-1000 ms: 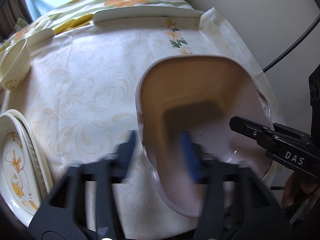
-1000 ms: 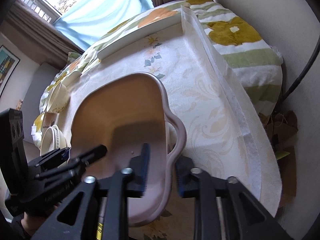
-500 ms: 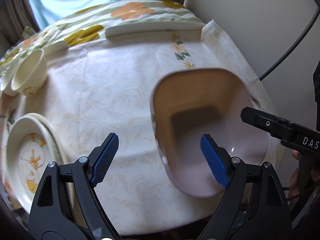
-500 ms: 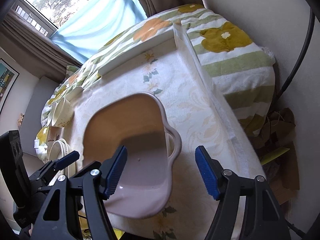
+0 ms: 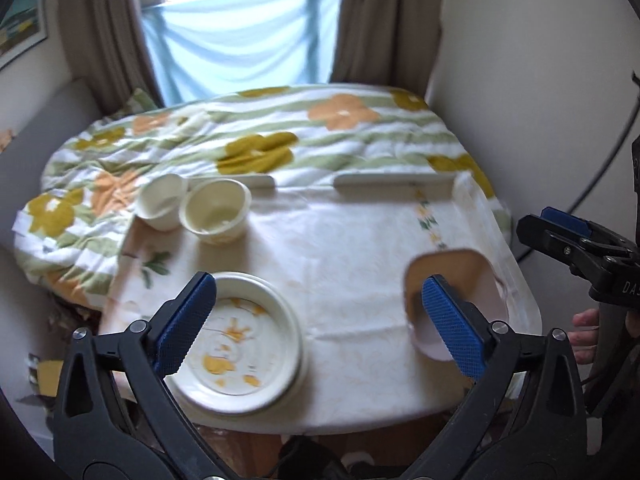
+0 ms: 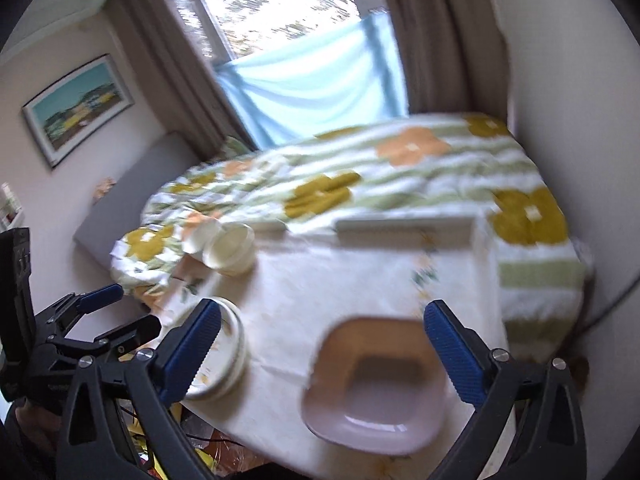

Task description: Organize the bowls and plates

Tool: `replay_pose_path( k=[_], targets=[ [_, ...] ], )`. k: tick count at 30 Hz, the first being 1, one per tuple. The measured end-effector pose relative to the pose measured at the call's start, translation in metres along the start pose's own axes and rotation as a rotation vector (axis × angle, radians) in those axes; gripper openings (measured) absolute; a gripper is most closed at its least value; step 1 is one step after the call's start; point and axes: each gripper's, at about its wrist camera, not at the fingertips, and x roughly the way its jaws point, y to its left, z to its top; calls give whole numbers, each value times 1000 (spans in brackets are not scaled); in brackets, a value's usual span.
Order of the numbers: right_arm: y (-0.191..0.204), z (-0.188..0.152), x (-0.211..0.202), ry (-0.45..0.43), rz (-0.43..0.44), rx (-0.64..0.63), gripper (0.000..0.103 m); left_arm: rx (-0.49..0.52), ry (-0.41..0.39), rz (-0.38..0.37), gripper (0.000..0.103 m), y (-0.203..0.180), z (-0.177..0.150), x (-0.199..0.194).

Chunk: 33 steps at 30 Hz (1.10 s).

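Item: pink basin (image 6: 376,396), sat empty at the near right of the table (image 5: 352,264), clear of both tools. My left gripper (image 5: 320,320) and right gripper (image 6: 332,352) had just opened wide, nothing between their pads. Stacked plates (image 5: 244,340) lay near left, two bowls (image 5: 214,210) behind them.

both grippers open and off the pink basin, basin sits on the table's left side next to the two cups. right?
Not quite. The pink basin sits on the right side of the table, far from the two cups, which stand at the far left; the left wrist view shows it. The rest holds: left gripper and right gripper are open, nothing between the jaws.
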Motion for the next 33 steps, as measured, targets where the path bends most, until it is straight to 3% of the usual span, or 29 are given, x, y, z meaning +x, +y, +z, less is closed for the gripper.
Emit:
replay_pose_path(
  k=[3, 7, 11, 16, 23, 26, 29, 31, 33],
  targets=[
    [29, 21, 14, -11, 61, -63, 101, -41, -5, 35, 102, 30, 12, -6],
    [68, 49, 49, 76, 100, -142, 101, -78, 20, 45, 102, 71, 27, -1],
    [92, 71, 86, 126, 72, -139, 101, -129, 51, 43, 102, 117, 48, 21],
    [105, 94, 146, 185, 20, -117, 101, -179, 111, 17, 102, 167, 68, 72],
    [119, 102, 256, 359, -12, -100, 101, -251, 242, -56, 100, 218, 79, 174],
    [118, 97, 301, 428, -29, -84, 99, -278, 300, -71, 87, 230, 75, 212],
    [113, 87, 337, 500, -19, -35, 80, -313, 352, -98, 69, 238, 69, 246],
    [110, 80, 356, 537, -15, -5, 71, -325, 382, -115, 44, 240, 65, 265],
    [107, 73, 369, 565, -16, 13, 57, -332, 402, -131, 31, 241, 64, 278]
  ],
)
